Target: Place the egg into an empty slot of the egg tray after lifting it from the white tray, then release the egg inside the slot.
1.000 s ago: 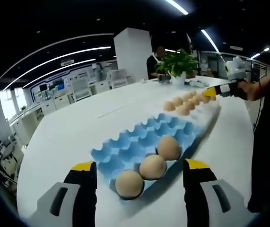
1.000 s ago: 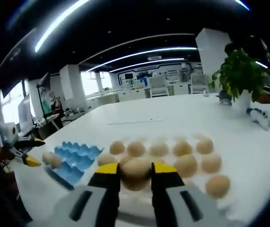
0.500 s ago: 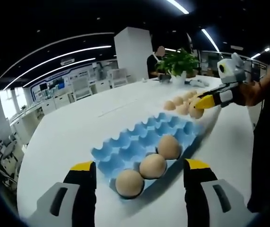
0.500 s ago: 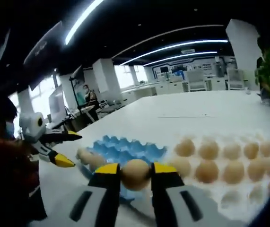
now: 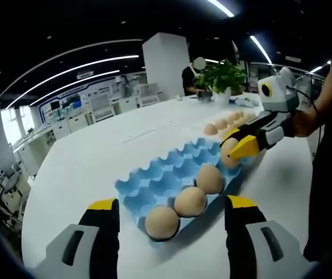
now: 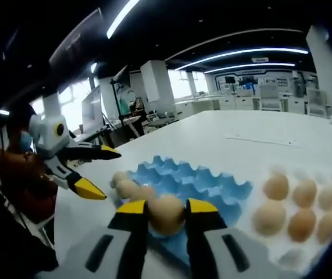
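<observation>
Tongs on the right [image 6: 166, 218] are gripping an egg [image 6: 167, 214] between their yellow tips, holding it over the near edge of the blue egg tray [image 6: 203, 185]. The left tongs [image 5: 171, 218] are standing spread and empty above the tabletop [image 5: 84, 168], by the tray's three filled slots. More eggs are sitting in the white tray [image 6: 282, 261] beside it.

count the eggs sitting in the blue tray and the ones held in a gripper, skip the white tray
eggs seated in the blue egg tray: 3
egg held in the right gripper: 1
total: 4
</observation>
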`<state>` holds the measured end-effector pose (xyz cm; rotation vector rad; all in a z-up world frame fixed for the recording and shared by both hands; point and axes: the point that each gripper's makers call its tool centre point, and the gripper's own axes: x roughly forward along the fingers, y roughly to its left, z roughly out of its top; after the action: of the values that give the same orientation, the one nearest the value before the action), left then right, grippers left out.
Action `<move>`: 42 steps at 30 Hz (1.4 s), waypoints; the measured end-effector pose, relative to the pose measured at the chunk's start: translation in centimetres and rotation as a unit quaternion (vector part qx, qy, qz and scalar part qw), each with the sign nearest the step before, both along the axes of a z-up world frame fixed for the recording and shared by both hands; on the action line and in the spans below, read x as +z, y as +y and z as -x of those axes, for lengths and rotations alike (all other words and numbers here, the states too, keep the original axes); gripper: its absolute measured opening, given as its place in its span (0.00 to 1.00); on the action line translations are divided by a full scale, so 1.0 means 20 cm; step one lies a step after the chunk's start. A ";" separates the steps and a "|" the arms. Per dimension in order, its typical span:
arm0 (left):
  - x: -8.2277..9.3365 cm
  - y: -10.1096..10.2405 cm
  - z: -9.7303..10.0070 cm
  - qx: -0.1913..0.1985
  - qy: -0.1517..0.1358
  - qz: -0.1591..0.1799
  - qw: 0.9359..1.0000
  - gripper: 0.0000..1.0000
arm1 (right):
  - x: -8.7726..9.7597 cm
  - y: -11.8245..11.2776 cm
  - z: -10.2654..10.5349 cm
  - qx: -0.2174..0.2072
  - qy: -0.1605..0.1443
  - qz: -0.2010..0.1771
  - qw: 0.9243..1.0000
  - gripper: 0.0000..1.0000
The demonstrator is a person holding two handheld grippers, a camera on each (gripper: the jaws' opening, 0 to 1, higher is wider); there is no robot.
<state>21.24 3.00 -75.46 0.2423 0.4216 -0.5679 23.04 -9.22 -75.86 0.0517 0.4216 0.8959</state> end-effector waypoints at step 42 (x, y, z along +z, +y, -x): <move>0.06 -0.05 -0.03 -0.024 -0.013 -0.001 1.000 0.73 | -0.08 0.04 0.04 0.051 -0.085 0.053 0.994 0.37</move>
<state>21.92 2.00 -74.33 0.2622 0.3931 -0.6102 22.32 -8.34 -77.44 -0.1446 0.3140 0.9689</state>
